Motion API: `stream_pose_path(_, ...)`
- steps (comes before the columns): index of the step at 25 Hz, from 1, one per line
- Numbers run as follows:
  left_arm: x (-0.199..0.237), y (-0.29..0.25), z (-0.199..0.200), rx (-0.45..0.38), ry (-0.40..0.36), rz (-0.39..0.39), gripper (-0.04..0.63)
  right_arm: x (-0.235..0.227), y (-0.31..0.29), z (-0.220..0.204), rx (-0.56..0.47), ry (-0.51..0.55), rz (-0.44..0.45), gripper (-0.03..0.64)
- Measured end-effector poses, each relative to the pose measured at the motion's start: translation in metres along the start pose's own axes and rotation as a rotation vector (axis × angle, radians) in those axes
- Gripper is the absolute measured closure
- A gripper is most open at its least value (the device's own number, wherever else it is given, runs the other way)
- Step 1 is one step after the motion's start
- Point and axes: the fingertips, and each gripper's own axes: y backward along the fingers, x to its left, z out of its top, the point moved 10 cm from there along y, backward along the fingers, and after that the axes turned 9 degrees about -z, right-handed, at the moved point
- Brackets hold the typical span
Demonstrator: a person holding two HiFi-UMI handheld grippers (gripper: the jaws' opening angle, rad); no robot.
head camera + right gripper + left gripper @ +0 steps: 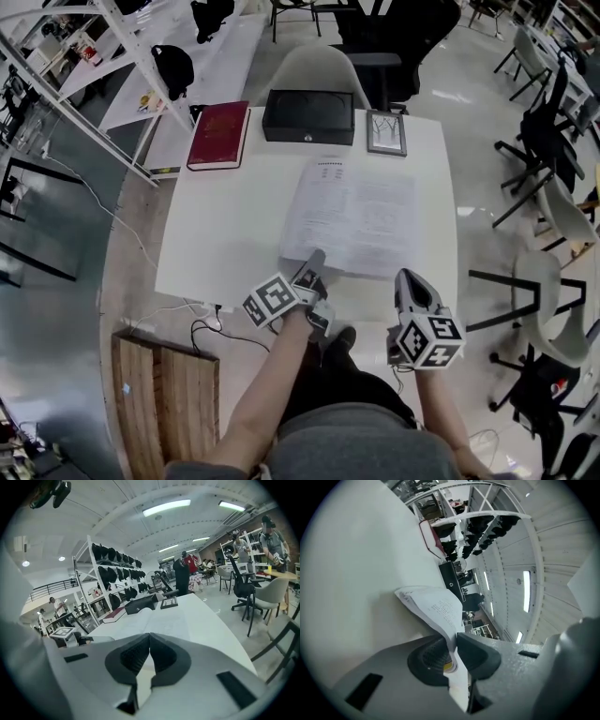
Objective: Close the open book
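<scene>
1. Head view: the open white-paged book (pixel 361 216) lies at the centre of the white rectangular table (pixel 216 246); the left gripper (pixel 314 267) meets its lower left corner.
2. Left gripper view: the jaws are pinched on a thin sheaf of the book's pages; the sheets curl up off the table at frame centre.
3. Right gripper view: the right gripper (pixel 150 654) has its jaws pressed together with nothing between them; in the head view it sits lower right, just below the book's near edge.
4. Head view, upper frame: a dark red hardcover book (pixel 218 134) at left; a black rectangular box (pixel 308 115) at centre; a small framed picture (pixel 386 132) beside it.
</scene>
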Motion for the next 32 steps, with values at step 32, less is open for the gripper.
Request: stream_pose_path(32,-0.069,-0.060,-0.041,0.550,-0.814,0.131,0.571,-0.034,0.049,-0.011,-0.096,-0.141,-0.158,0.614)
